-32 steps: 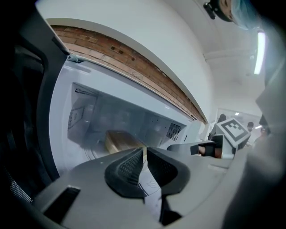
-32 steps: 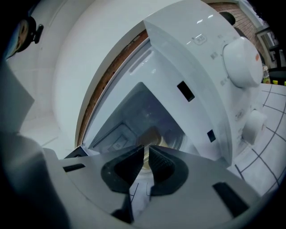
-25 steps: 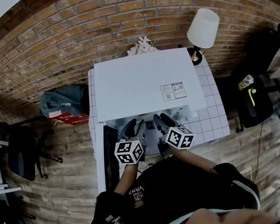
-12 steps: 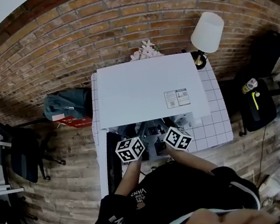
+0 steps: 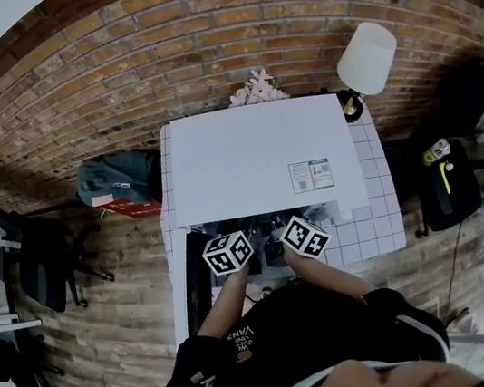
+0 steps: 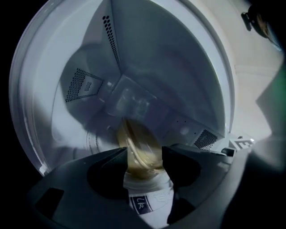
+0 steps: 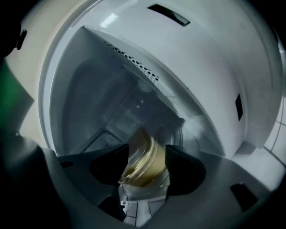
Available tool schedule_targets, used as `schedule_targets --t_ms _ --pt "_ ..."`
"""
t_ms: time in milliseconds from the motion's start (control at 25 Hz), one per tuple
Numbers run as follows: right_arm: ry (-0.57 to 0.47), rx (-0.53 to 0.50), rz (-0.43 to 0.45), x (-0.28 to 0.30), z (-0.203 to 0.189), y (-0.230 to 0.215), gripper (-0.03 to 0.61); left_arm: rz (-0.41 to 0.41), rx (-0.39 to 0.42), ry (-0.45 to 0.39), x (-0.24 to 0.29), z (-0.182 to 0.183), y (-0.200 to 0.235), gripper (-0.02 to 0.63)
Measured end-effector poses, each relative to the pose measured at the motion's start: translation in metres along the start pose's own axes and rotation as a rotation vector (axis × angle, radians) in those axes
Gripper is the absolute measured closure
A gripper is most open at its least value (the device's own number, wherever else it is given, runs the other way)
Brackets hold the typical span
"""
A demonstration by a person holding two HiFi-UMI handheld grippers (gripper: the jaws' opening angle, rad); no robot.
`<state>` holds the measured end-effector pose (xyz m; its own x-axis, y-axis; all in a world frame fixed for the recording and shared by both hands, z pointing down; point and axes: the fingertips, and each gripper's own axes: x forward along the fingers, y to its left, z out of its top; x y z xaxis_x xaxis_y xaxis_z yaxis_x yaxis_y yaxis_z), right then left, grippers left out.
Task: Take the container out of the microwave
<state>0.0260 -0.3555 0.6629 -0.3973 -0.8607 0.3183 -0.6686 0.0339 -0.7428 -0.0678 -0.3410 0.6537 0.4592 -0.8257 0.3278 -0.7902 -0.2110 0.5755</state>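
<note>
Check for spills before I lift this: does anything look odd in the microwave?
Nothing stands out. The container between the open jaws slants only as the microwave does; no spill shows, but it is blurred.

Head view overhead; gripper views into microwave point(image 6: 134, 67)

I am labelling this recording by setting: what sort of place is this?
Probably a studio or office room rather than a kitchen: brick wall, office chair, and a microwave standing on a tiled table.
</note>
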Motion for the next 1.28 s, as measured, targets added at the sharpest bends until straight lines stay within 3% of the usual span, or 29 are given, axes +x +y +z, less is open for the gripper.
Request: schedule_targets --t_ms 720,1280 --pt "0.095 -0.036 -0.024 0.009 -0.011 -0.002 0.359 -0.014 -0.023 0.040 0.009 -0.009 0.001 0.396" --pt "0.079 -0.068 0.005 -0.011 -0.009 0.014 0.364 -0.036 -0.015 0.008 -0.010 -0.004 -0.010 0.397"
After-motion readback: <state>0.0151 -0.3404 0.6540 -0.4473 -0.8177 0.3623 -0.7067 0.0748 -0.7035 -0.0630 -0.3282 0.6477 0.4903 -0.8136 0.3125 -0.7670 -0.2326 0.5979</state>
